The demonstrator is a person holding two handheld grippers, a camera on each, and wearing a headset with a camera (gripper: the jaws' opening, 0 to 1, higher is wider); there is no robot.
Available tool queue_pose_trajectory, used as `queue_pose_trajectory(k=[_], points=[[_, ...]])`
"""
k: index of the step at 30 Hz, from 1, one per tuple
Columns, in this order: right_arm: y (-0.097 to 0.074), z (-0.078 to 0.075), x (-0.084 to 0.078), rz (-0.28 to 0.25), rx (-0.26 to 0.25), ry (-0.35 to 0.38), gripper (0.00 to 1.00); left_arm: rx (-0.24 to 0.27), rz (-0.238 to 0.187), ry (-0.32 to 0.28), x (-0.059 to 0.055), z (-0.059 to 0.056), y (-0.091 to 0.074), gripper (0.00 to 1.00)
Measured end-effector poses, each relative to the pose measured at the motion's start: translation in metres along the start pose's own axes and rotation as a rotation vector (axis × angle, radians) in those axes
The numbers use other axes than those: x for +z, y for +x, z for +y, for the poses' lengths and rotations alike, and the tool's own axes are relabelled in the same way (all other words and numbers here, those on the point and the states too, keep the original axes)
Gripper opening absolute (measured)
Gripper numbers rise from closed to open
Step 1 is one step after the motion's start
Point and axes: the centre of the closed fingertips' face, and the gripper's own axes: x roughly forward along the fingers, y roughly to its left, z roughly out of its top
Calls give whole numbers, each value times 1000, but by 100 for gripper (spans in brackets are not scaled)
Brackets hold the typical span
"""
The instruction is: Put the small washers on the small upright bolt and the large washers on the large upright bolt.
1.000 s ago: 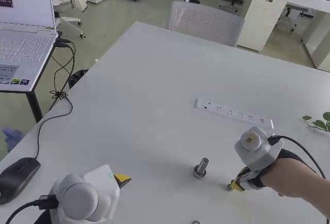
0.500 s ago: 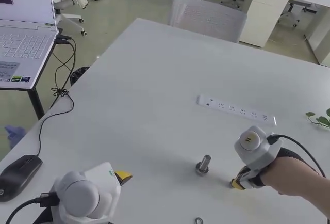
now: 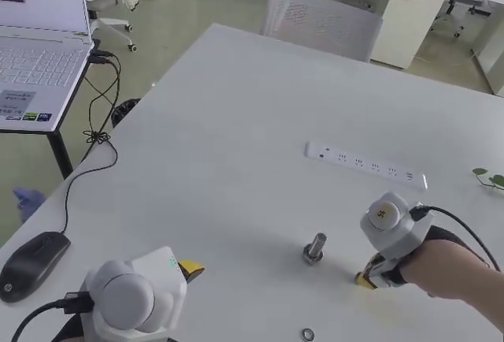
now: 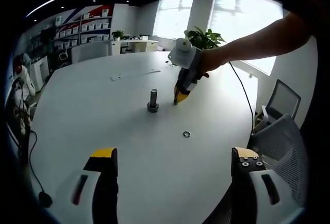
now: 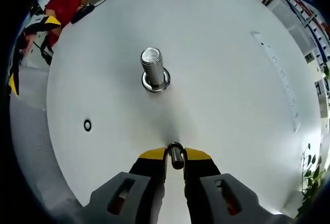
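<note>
The large upright bolt [image 3: 313, 249] stands on the white table [image 3: 236, 137] and has a washer around its foot [image 5: 154, 82]. Just right of it, my right gripper [image 3: 366, 279] is at the tabletop. Its yellow-tipped jaws are shut on a small upright bolt [image 5: 176, 157]. One small washer [image 3: 307, 334] lies flat near the table's front edge, left of the right gripper [image 5: 175, 154] in its own view [image 5: 87, 125]. My left gripper [image 4: 174, 154] hovers open at the front left, empty, facing the large bolt [image 4: 153, 100] and the washer [image 4: 186, 133].
A white power strip [image 3: 366, 166] lies behind the bolt. A grey chair [image 3: 327, 23] stands at the far edge of the table. Left of the table are a laptop [image 3: 39, 66], hanging cables [image 3: 98, 121] and a dark mouse [image 3: 31, 254]. A plant sprig [image 3: 492, 178] sits at the right edge.
The head camera has tilted down slightly, so the loose washer shows more fully. Both grippers and the large bolt keep their places.
</note>
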Motion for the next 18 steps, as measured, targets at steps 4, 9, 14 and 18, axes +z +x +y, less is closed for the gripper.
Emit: queue_pose_trajectory(k=[4,9,14,18], points=[[0,-1,0,1,2,7,13,-4,2,4,0,0,0,90],[1,-1,0,-1,2,8,13,-4,0,3,1,0,1,90],[2,-1,0,0,3,7,14,-5,-1,5,1,0,2,90],[2,-1,0,2,4,2,14,-6,-1,3,0,0,2,90]])
